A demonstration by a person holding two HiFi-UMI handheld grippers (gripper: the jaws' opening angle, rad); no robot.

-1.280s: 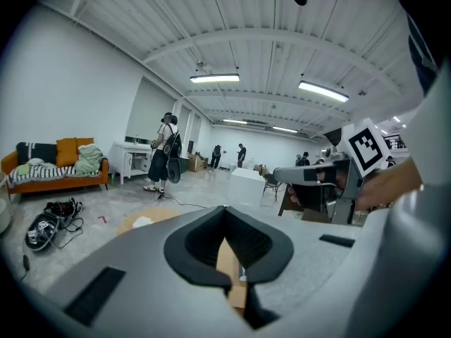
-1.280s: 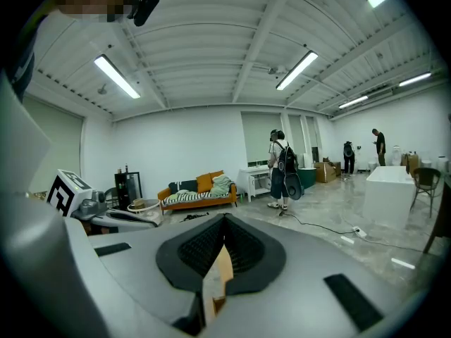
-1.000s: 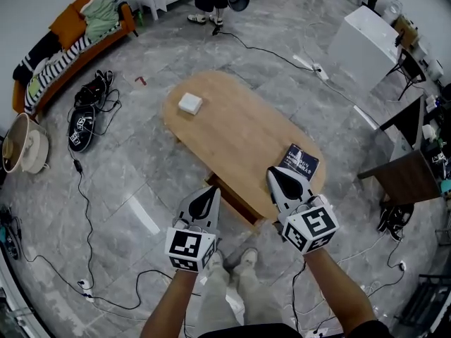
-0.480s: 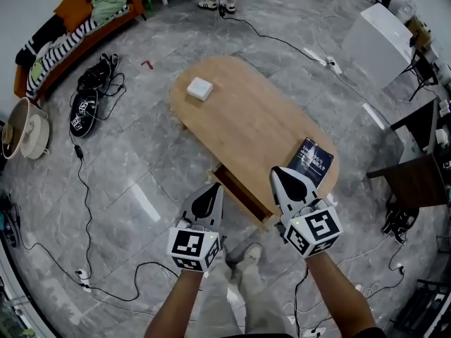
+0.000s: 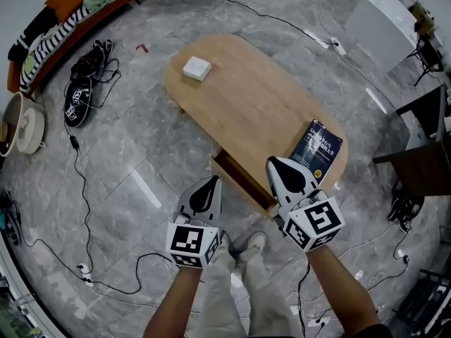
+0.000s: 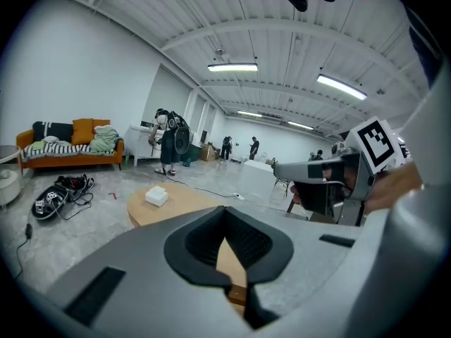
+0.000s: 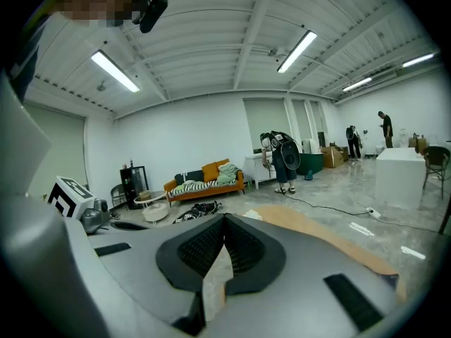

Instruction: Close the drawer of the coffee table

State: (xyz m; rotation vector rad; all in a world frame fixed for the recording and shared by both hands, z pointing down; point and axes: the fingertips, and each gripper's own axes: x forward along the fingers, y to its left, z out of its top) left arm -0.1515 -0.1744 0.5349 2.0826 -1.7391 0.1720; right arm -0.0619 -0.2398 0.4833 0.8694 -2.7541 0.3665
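The oval wooden coffee table [image 5: 246, 104] has its drawer [image 5: 238, 183] pulled out on the near side, dark inside. My left gripper [image 5: 210, 183] hovers just left of the drawer's near corner, shut and holding nothing. My right gripper [image 5: 277, 166] is over the drawer's right end, beside the table edge, also shut and holding nothing. In the left gripper view the tabletop [image 6: 180, 204] and a bit of the drawer's wood [image 6: 237, 294] show past the closed jaws of that gripper [image 6: 227, 253]. The right gripper [image 7: 217, 258] looks along the tabletop [image 7: 310, 231].
A white box [image 5: 196, 67] lies at the table's far end and a dark book [image 5: 317, 145] at its right end. Cables [image 5: 77, 189] trail over the grey floor. Shoes [image 5: 77, 104], an orange sofa [image 5: 63, 13], a white cabinet [image 5: 384, 27] and a dark side table [image 5: 423, 167] surround it.
Both grippers have edged forward toward the open drawer, and the head view has shifted. The drawer stays out. Both grippers stay shut.
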